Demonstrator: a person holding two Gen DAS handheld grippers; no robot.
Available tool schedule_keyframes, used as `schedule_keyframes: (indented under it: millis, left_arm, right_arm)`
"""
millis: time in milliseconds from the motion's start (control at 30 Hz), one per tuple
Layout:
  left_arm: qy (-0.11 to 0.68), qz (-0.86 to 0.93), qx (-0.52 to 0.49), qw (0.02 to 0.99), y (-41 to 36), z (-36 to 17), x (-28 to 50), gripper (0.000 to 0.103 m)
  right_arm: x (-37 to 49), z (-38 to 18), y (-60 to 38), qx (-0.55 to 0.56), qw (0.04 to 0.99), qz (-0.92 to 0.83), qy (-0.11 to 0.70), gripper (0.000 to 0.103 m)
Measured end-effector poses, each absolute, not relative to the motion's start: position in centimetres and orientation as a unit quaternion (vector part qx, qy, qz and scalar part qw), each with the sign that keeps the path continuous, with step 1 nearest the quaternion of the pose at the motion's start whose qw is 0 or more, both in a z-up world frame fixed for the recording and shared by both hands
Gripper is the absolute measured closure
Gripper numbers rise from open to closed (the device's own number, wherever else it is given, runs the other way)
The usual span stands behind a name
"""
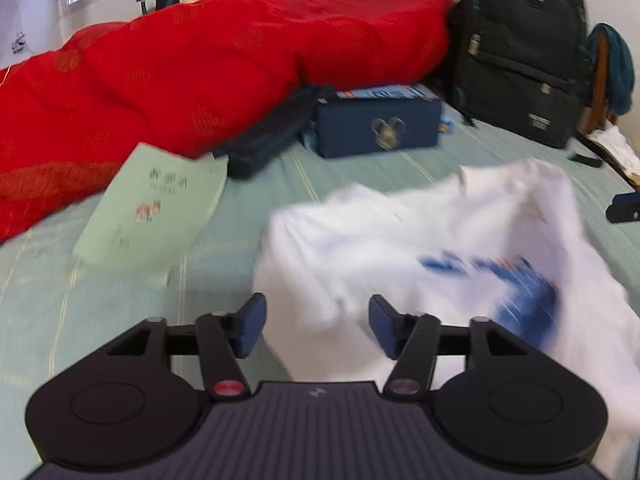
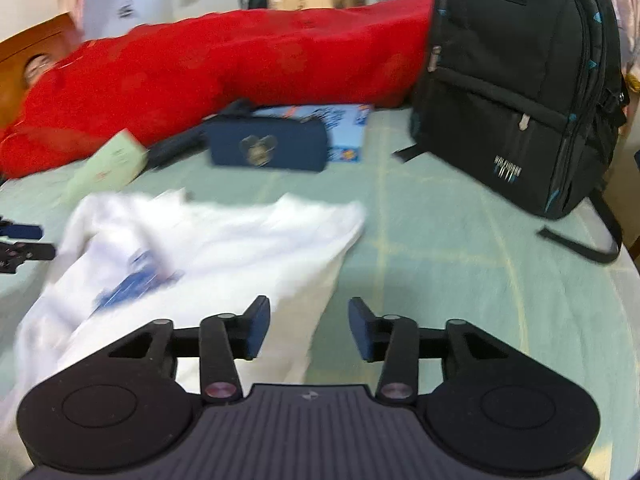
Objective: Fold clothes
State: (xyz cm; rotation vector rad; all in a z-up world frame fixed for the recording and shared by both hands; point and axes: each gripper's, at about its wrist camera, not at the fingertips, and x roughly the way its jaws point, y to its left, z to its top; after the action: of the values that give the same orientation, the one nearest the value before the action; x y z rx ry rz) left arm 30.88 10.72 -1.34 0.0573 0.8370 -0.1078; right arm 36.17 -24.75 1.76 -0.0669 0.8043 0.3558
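A crumpled white T-shirt (image 1: 440, 232) with a blue print lies on the pale green bed sheet (image 1: 100, 300). My left gripper (image 1: 316, 320) hovers open over the shirt's left edge; white cloth shows between the blue pads, which do not press on it. In the right wrist view the same T-shirt (image 2: 208, 240) spreads to the left. My right gripper (image 2: 309, 320) stands open over its right edge, half over cloth and half over bare sheet (image 2: 460, 260). Both views are blurred.
A red quilt (image 1: 208, 64) runs along the back. A green booklet (image 1: 156, 204), a dark long case (image 1: 268, 136), a navy pouch (image 1: 380, 124) on a blue box and a black backpack (image 2: 516, 92) lie beyond the shirt.
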Motion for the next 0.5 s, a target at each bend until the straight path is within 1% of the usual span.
schedule_keyframes:
  millis: [133,267,433,500]
  left_arm:
    - [0.411,-0.060,0.020,0.909,9.6,-1.0,25.2,0.032]
    - [0.414,-0.062,0.008,0.908,8.3,-0.8,20.0,0.028]
    - [0.406,-0.057,-0.006,0.912,6.2,-1.2,14.9,0.024]
    - [0.397,-0.048,-0.007,0.916,5.4,-1.5,13.2,0.020]
  right_arm:
    - [29.5,1.3,-23.4,-0.036,0.896,0.209,0.390,0.049]
    - [23.4,0.3,-22.5,-0.022,0.890,0.254,0.379,0.049]
    - [19.4,-1.7,-21.7,-0.010,0.887,0.270,0.376,0.049]
    - [18.5,-2.4,-21.4,0.000,0.886,0.270,0.377,0.049]
